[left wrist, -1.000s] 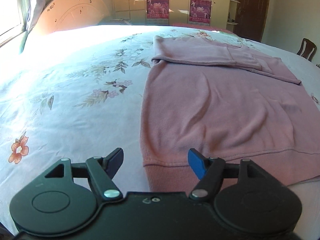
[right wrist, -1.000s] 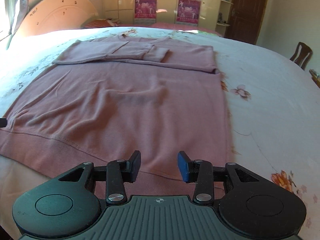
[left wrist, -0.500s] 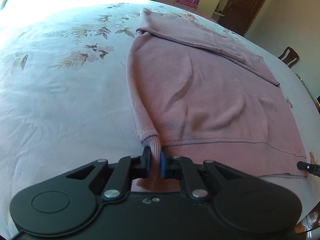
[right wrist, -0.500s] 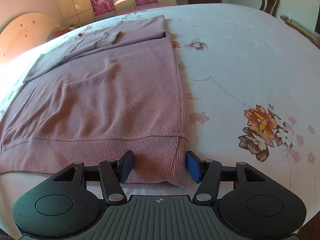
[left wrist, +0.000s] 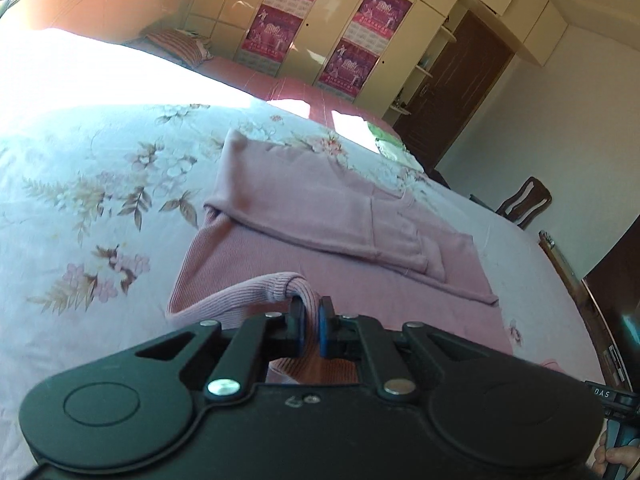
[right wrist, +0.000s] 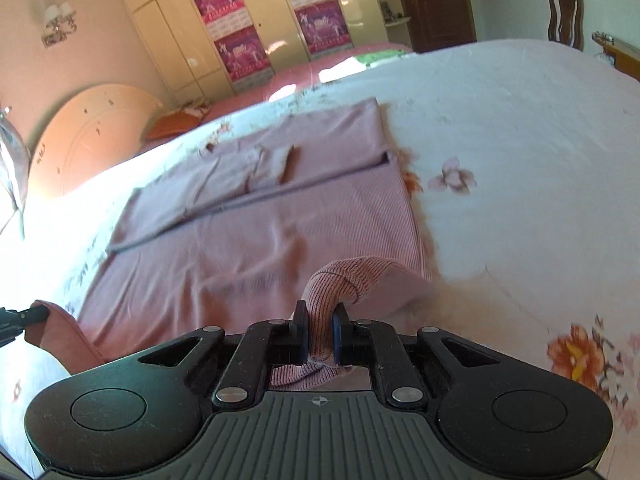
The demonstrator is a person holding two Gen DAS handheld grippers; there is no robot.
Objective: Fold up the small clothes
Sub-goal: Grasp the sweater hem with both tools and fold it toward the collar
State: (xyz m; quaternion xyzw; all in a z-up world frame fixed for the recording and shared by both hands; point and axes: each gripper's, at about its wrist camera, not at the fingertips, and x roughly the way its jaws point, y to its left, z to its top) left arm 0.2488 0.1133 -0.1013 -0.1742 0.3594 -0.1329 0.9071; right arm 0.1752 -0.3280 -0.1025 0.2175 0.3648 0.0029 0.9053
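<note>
A pink knit sweater (left wrist: 320,216) lies on the floral bedsheet (left wrist: 80,184), its sleeves folded across the chest at the far end. My left gripper (left wrist: 309,322) is shut on the sweater's left hem corner and holds it lifted above the body. The sweater also shows in the right wrist view (right wrist: 280,216). My right gripper (right wrist: 320,332) is shut on the right hem corner, also raised off the bed. The left gripper's tip (right wrist: 24,316) with its pinched corner shows at the left edge of the right wrist view.
The bed (right wrist: 520,140) spreads wide to the right of the sweater. A wardrobe with pink posters (left wrist: 340,24) and a dark door (left wrist: 460,80) stand beyond it. A wooden chair (left wrist: 524,200) stands at the right side. A round headboard (right wrist: 80,136) is at the far left.
The right gripper has closed on the right hem corner. Both grippers have lifted their hem corners off the bed and carried them toward the sweater's far end.
</note>
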